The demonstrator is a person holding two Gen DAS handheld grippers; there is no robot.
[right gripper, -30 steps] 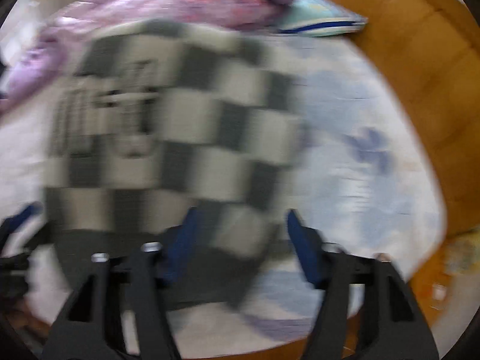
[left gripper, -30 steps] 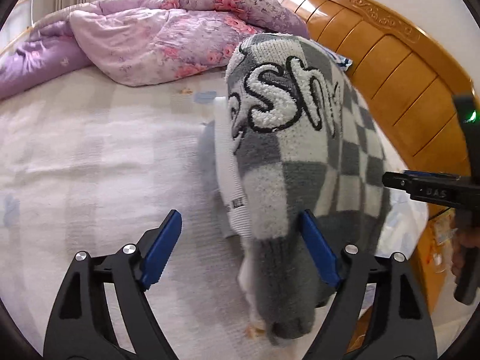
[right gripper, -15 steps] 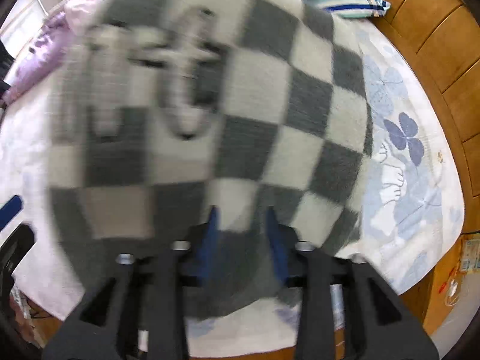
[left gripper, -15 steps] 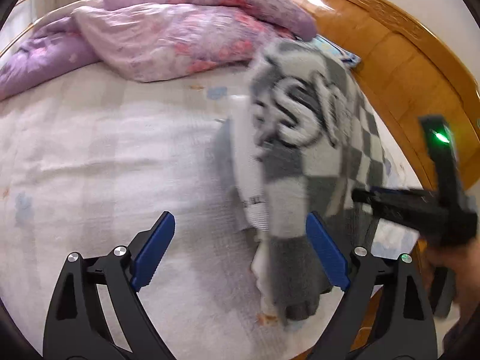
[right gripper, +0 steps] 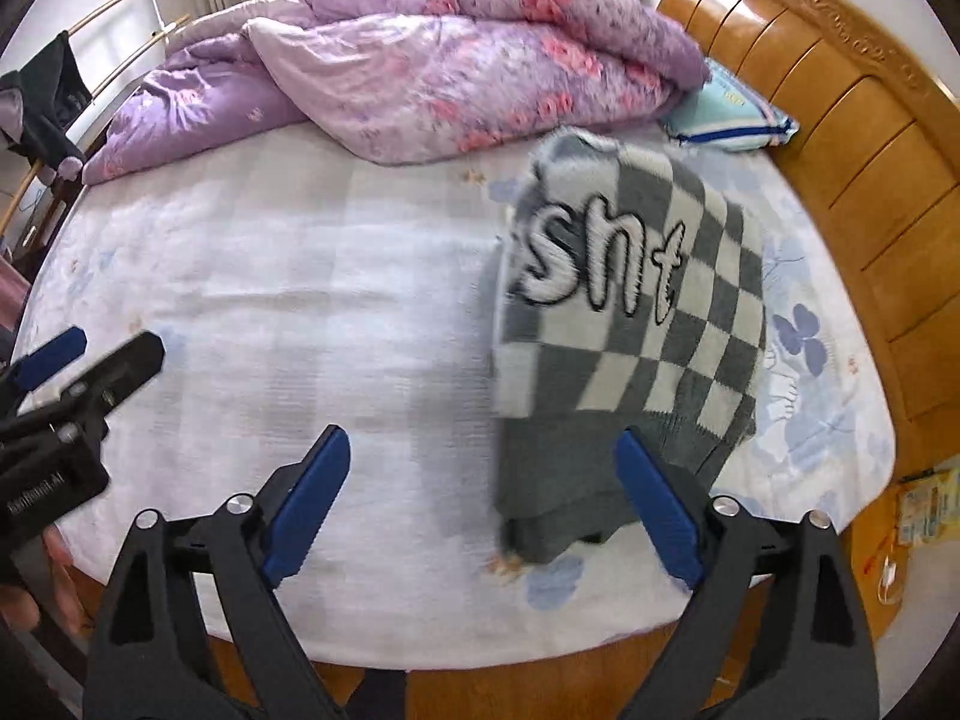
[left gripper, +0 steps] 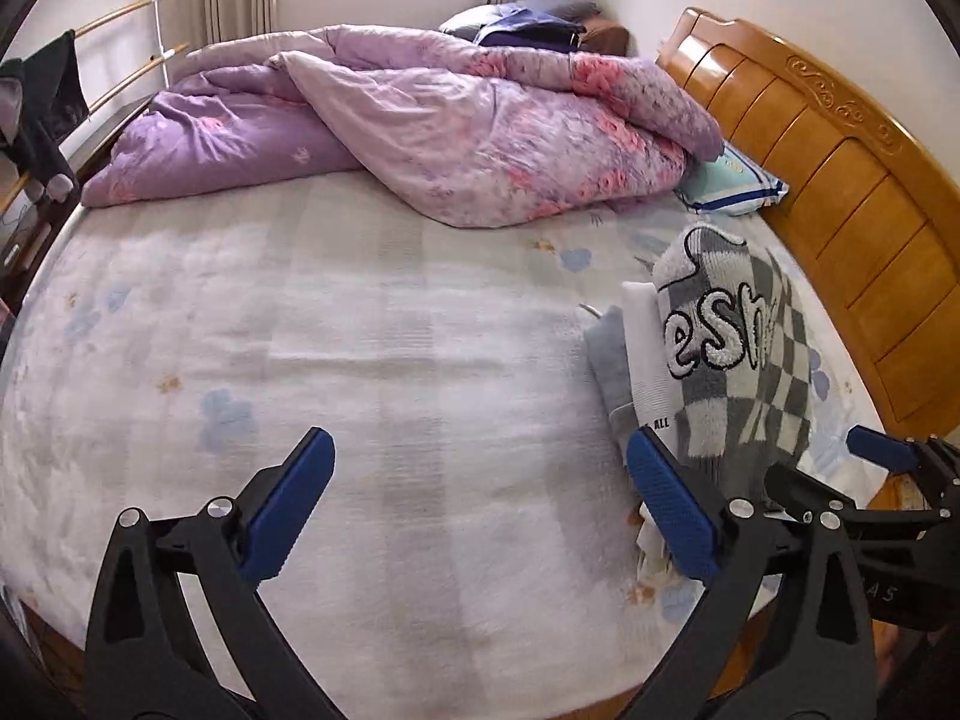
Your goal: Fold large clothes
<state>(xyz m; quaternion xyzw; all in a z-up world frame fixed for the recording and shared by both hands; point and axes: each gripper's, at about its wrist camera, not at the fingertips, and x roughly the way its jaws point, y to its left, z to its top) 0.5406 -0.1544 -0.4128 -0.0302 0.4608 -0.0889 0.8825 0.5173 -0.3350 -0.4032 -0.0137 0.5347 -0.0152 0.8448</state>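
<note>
A folded grey-and-white checkered sweater with white letters lies on the bed near the headboard side; it also shows in the left wrist view. It rests on folded white and grey clothes. My left gripper is open and empty above the bed, to the left of the pile. My right gripper is open and empty, drawn back over the bed's front edge with the sweater's near hem just beyond its right finger. Each gripper shows in the other's view: the right one, the left one.
A bunched purple floral quilt fills the far end of the bed. A wooden headboard runs along the right with a small blue-trimmed pillow at its foot. A rail with dark clothes stands at the left. The white sheet covers the bed.
The right gripper shut on the sweater, then opened and let it go on the pile. Both grippers have pulled back from the sweater toward the bed's front edge.
</note>
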